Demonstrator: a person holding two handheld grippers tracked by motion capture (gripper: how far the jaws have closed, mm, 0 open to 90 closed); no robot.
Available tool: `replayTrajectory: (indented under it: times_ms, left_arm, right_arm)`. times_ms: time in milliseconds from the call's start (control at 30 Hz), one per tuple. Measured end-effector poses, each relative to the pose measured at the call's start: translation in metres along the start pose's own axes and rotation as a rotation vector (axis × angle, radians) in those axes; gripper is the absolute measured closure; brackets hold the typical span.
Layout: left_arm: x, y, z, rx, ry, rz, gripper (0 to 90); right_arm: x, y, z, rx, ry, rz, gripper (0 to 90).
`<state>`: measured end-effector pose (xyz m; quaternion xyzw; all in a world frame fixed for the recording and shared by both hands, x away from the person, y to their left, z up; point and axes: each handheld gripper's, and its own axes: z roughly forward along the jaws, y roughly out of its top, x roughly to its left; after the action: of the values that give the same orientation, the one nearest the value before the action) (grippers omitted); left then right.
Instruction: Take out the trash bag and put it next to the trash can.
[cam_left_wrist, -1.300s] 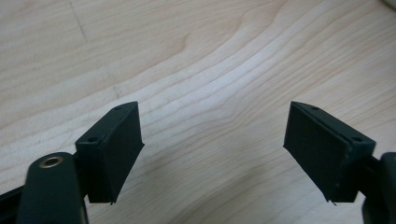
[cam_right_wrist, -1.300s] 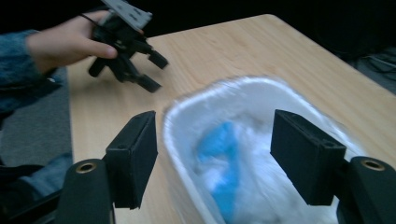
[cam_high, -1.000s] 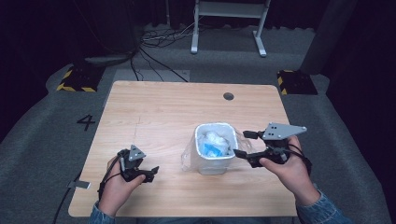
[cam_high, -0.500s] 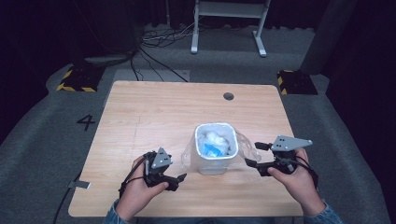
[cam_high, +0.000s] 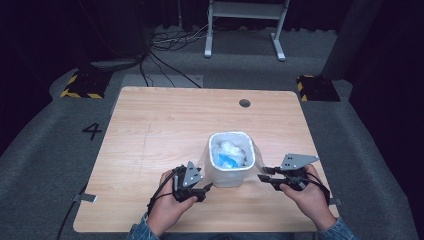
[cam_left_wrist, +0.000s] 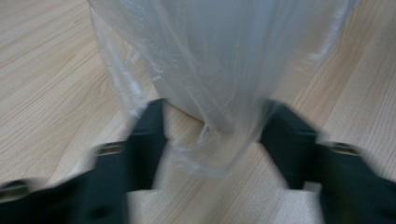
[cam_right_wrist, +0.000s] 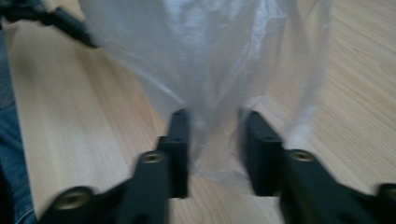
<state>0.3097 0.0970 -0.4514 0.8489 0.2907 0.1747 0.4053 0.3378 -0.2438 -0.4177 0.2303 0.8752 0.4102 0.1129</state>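
Bin sits on the wooden table, toward the near edge and a little right of centre, white, upright, and lined with a clear plastic bag whose loose skirt hangs down its outside. I see crumpled white and blue waste inside it.

My left gripper is low against the bin's left side. In the left gripper view its jaws stand well apart, with a fold of the bag drooping between them; I cannot tell whether either jaw touches the film.

My right gripper is just beside the bin's right side. In the right gripper view its jaws stand moderately apart, not closed, with the bag's hanging edge between them. Film lies close to the left jaw's inner face; contact is not clear through the blur.
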Motion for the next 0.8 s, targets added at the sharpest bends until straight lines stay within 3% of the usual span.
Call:
replayTrajectory:
  times_ms: [100,267,533,800]
  left_arm:
    - [0.002,0.001,-0.01,-0.008,0.001,-0.001,74.2]
    - [0.005,0.0,-0.027,-0.027,-0.026,-0.024,87.1]
    - [0.004,0.009,-0.053,-0.087,-0.007,-0.008,89.1]
    - [0.008,0.025,-0.064,-0.144,0.039,0.017,87.5]
  right_arm:
    - [0.006,0.003,-0.005,-0.008,0.016,-0.022,87.5]
    - [0.015,0.01,-0.011,-0.01,0.035,-0.059,88.9]
    - [0.026,0.027,-0.023,-0.058,0.026,-0.109,89.1]
    - [0.022,0.047,-0.036,-0.099,-0.007,-0.139,88.9]
